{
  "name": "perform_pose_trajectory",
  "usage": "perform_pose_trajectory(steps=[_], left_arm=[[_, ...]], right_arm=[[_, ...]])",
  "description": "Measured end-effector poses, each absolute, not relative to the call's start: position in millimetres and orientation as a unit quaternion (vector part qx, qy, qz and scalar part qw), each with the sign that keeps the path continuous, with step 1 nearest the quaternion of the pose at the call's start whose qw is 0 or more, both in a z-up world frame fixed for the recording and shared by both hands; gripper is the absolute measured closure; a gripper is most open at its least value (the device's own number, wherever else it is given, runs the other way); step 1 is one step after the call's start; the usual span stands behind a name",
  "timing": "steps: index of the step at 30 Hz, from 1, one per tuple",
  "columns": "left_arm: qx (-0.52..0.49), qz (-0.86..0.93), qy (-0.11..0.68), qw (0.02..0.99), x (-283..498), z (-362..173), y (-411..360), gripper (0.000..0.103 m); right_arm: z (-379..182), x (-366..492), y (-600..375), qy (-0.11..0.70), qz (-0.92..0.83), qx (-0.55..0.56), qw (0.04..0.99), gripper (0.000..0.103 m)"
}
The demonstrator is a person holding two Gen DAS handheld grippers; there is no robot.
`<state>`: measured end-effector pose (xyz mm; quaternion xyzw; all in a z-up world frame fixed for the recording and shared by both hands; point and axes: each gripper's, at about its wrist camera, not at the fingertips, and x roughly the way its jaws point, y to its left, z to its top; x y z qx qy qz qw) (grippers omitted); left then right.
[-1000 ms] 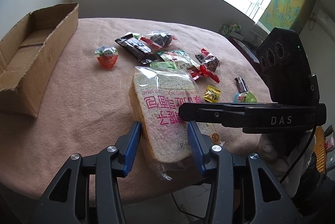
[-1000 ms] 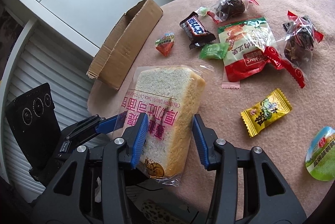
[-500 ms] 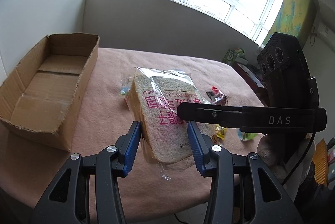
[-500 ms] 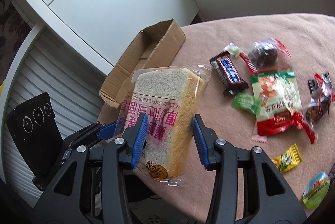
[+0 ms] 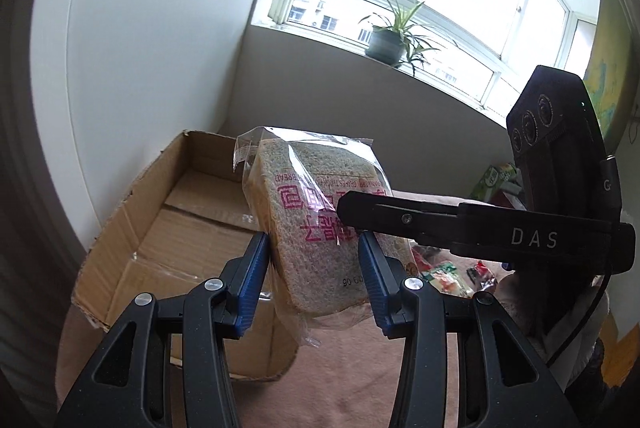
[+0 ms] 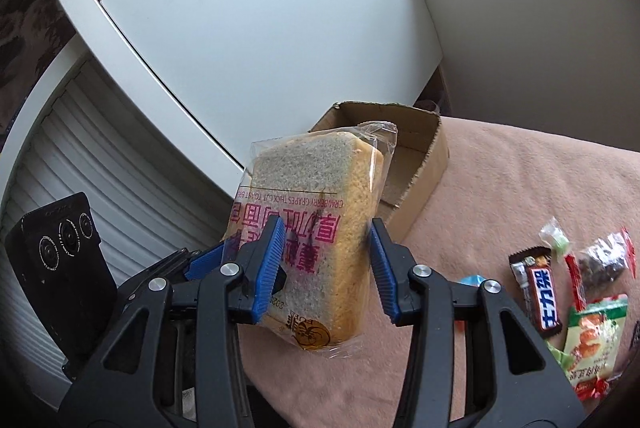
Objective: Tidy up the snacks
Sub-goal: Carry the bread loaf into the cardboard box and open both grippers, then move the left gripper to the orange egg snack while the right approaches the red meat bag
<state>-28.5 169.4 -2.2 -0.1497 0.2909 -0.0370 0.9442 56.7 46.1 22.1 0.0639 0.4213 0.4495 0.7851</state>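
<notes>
Both grippers clamp the same bag of bread (image 5: 320, 228), which hangs in the air above the worktop (image 6: 520, 187), clear of its pink cloth. In the left wrist view the left gripper (image 5: 312, 280) has its blue pads pressed against the two sides of the loaf, and the right gripper's black finger reaches in from 3 o'clock across the bag's printed face. In the right wrist view the right gripper (image 6: 326, 264) pinches the lower half of the loaf between its pads, with the left gripper's blue pad showing at 9 o'clock behind the wrapper.

A cardboard box (image 5: 168, 228) lies open directly behind the bread, toward 10 o'clock in the left view and 12 o'clock in the right view. It sits on the cloth against a white wall. Its near wall is ragged along the top edge and stands between the bread and the box floor, which looks bare where it shows.

The other snacks lie at 4 o'clock in the right view, well apart from the box: a chocolate bar (image 6: 540, 296), a green and red packet (image 6: 592, 344), a clear bag of dark pieces (image 6: 604, 260) and a small green sweet (image 6: 556, 240). A potted plant (image 5: 390, 41) stands on the window sill at 1 o'clock in the left view.
</notes>
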Motion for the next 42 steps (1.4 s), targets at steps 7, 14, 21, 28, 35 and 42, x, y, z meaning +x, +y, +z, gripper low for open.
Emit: perform_pose_trajectory(steps=[7,14,21,28,35,42], left_arm=[[-0.158,-0.005,0.312,0.937,-8.0,-16.2,199.2,0.059],[-0.115,0.072,0.323,0.937,-6.8,-23.2,202.2,0.059],[-0.12,0.057,0.307,0.943,-10.3,-11.9,190.4,0.059],[-0.125,0.002,0.289,0.949,-11.0,4.6,148.5,0.058],[-0.111,-0.05,0.314,0.941,8.0,-6.2,92.1,0.057],[-0.085,-0.049,0.366,0.925,25.8,-40.1,63.9,0.057]], right_arm=[[-1.8,84.3,85.6,0.436,0.457,0.058,0.773,0.058],[-13.2,83.5,95.5,0.42,0.426,0.008,0.801,0.045],[4.6,70.8,64.1,0.394,0.404,0.001,0.826,0.036],[20.6,56.1,-1.2,0.358,0.348,0.002,0.867,0.017],[18.2,48.9,-86.2,0.349,0.281,-0.017,0.894,0.016],[-13.6,73.1,-175.4,0.392,0.199,0.023,0.898,0.016]])
